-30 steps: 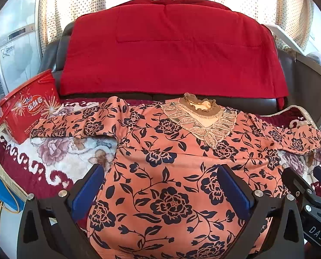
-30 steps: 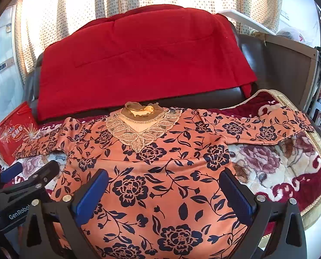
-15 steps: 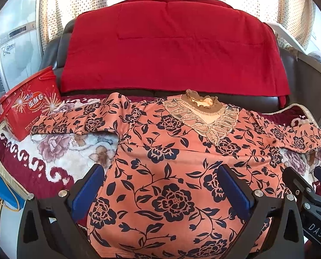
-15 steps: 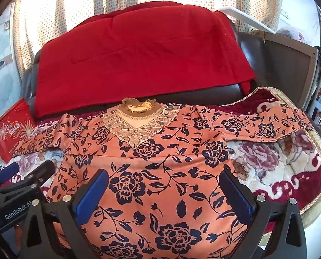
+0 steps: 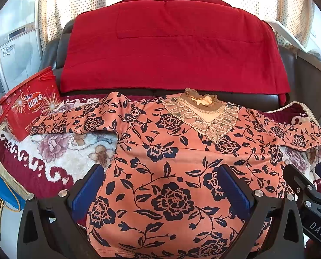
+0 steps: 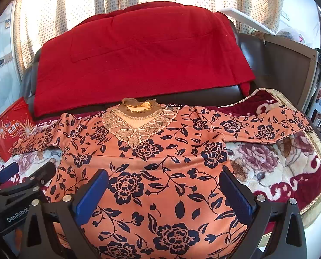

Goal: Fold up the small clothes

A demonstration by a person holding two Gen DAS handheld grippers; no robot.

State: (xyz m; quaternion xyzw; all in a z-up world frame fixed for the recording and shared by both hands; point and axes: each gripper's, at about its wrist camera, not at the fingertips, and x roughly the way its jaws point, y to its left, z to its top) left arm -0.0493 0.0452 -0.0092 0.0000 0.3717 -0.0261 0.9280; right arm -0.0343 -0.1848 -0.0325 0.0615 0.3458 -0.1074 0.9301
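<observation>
An orange top with dark blue flowers and a lace collar (image 5: 171, 151) lies spread flat, sleeves out to both sides, on a flowered blanket (image 5: 52, 151). It also shows in the right wrist view (image 6: 160, 161). My left gripper (image 5: 160, 185) is open and empty, hovering above the top's lower body. My right gripper (image 6: 163, 188) is open and empty, hovering above the same part, beside the left one. The right gripper shows at the right edge of the left wrist view (image 5: 311, 194). The left gripper shows at the left edge of the right wrist view (image 6: 19, 185).
A red snack tub (image 5: 28, 108) stands at the far left by the left sleeve end; it shows in the right view too (image 6: 7, 133). A red blanket (image 5: 173, 49) drapes over the dark sofa back behind. A blue bag (image 5: 0, 190) hangs at the left edge.
Both grippers have drawn back and tilted slightly, so the top sits a little lower and farther in view. Both stay open. The top has not moved.
</observation>
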